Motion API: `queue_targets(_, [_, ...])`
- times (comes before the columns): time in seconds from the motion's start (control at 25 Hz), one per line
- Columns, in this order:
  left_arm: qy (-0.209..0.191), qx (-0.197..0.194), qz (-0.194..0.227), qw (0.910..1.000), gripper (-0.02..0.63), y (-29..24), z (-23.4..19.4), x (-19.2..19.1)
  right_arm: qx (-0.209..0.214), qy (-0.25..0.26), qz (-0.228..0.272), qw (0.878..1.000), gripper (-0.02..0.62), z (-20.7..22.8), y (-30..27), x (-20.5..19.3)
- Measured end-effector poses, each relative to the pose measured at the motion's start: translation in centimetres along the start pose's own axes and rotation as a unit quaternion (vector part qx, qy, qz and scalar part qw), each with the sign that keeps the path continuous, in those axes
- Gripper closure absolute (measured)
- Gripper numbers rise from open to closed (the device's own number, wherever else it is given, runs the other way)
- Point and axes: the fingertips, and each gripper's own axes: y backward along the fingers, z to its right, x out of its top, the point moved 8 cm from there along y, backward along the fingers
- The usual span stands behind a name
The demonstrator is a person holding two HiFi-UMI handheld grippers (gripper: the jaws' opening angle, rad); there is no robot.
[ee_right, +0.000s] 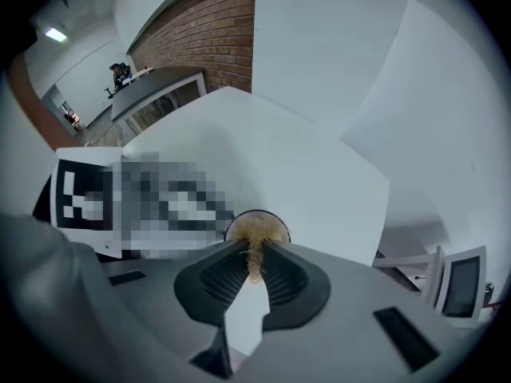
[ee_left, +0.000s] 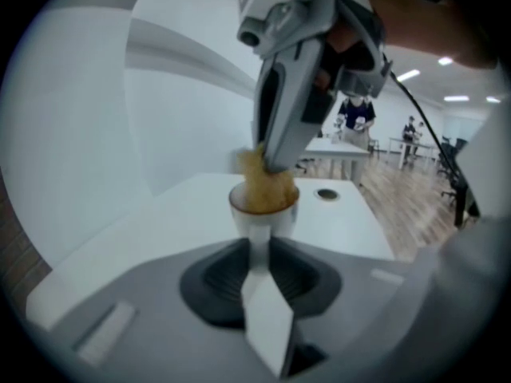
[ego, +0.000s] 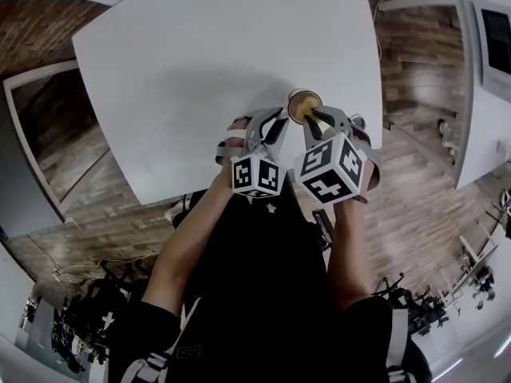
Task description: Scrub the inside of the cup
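The left gripper (ee_left: pixel 259 246) is clamped on the side of the small white cup (ee_left: pixel 263 220) at the table's (ego: pixel 200 62) near edge. The cup looks light, stiff and smooth, so a firm hold low on its wall suits it. The right gripper (ee_right: pixel 255 266) pinches a tan fibrous scrubber (ee_right: pixel 255 231) that fills the mouth and hides the cup's inside.

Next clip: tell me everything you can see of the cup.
The cup is small and round, with a white wall and a darker rim. It stands upright at the near edge of the white table. The left tool clamps its wall between the jaws. A tan, fibrous scrubber fills its mouth, pinched from above by the right tool. The cup's inside and base are hidden.
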Motion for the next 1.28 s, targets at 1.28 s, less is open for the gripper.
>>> queue_targets(1.28, [0.009, 0.013, -0.017, 0.9997, 0.528, -0.2, 0.0, -0.2, 0.139, -0.147, 0.097, 0.975, 0.554, 0.7, 0.7, -1.3])
